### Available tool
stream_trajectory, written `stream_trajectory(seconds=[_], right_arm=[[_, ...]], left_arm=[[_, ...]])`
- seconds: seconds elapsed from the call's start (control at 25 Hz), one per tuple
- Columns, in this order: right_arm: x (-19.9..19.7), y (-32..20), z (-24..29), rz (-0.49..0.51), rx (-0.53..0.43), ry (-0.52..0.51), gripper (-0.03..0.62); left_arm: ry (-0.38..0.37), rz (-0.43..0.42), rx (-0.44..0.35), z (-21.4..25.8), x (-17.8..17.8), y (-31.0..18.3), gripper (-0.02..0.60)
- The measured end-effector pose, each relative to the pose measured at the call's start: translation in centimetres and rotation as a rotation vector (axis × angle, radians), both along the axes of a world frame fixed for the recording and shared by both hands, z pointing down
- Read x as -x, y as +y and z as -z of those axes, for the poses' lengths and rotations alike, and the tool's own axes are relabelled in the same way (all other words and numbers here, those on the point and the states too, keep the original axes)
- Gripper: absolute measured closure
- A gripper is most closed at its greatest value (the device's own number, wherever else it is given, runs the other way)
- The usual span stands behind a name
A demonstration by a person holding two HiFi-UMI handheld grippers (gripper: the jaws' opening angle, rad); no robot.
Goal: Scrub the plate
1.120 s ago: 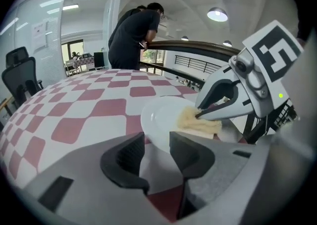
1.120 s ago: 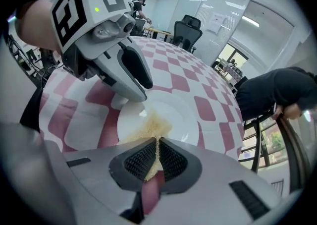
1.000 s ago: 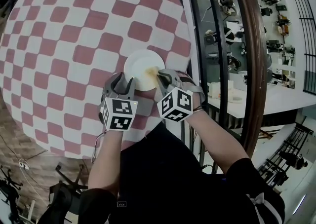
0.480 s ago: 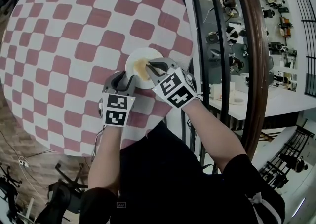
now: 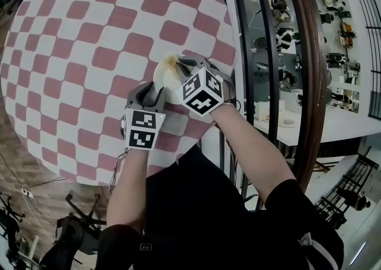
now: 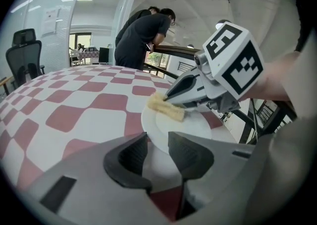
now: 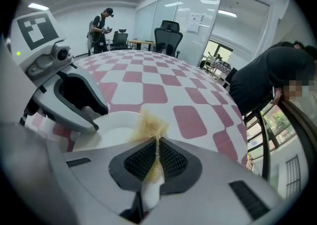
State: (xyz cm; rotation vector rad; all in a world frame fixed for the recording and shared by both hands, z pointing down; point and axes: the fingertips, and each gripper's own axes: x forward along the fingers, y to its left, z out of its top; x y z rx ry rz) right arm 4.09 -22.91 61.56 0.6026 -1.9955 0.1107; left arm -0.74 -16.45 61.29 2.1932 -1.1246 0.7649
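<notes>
A white plate (image 5: 162, 76) lies near the right edge of the red-and-white checked table (image 5: 89, 43). My left gripper (image 5: 152, 89) is closed over the plate's near rim (image 6: 157, 142), which runs in between its pads. My right gripper (image 5: 181, 68) is shut on a yellow sponge (image 7: 150, 126), which is squeezed thin between the jaws. The sponge's free end (image 6: 167, 107) rests on the far left part of the plate (image 6: 190, 126). In the right gripper view the left gripper (image 7: 86, 115) sits at the plate's (image 7: 110, 129) left rim.
A dark railing (image 5: 300, 72) curves just past the table's right edge, with a drop to a lower floor beyond it. A person (image 6: 143, 35) leans on the rail at the far side. Office chairs (image 7: 166, 38) stand beyond the table.
My right gripper has swept the sponge from the plate's middle-right towards its far rim. My left gripper has stayed on the near rim.
</notes>
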Motion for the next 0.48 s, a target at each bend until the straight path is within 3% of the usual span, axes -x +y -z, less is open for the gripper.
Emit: stream_trajectory(seconds=[0.16,0.24,0.32,0.4,0.48], right_arm=[[-3.7,-1.3,0.5,-0.054,-0.059,0.047,0.563],[-6.7,-1.6,0.7,-0.151,-0.053,0.058,0.563],[-8.2,-1.7,1.6,-0.265,0.0,-0.024,0.563],[-6.2,-1.3,3.5,-0.279,0.039,-0.163,0.563],[-2.3,0.3,4.0,-0.171,0.073,-0.215,0.563]], left_arm=[[0.001,0.006,-0.005,-0.1,0.0,0.0,0.445],[0.001,0.007,-0.004,-0.1,0.0,0.0,0.445],[0.003,0.007,-0.005,-0.1,-0.1,0.1,0.445],[0.002,0.006,-0.013,0.0,-0.1,0.0,0.445],[-0.002,0.009,-0.018,-0.1,0.0,-0.1,0.445]])
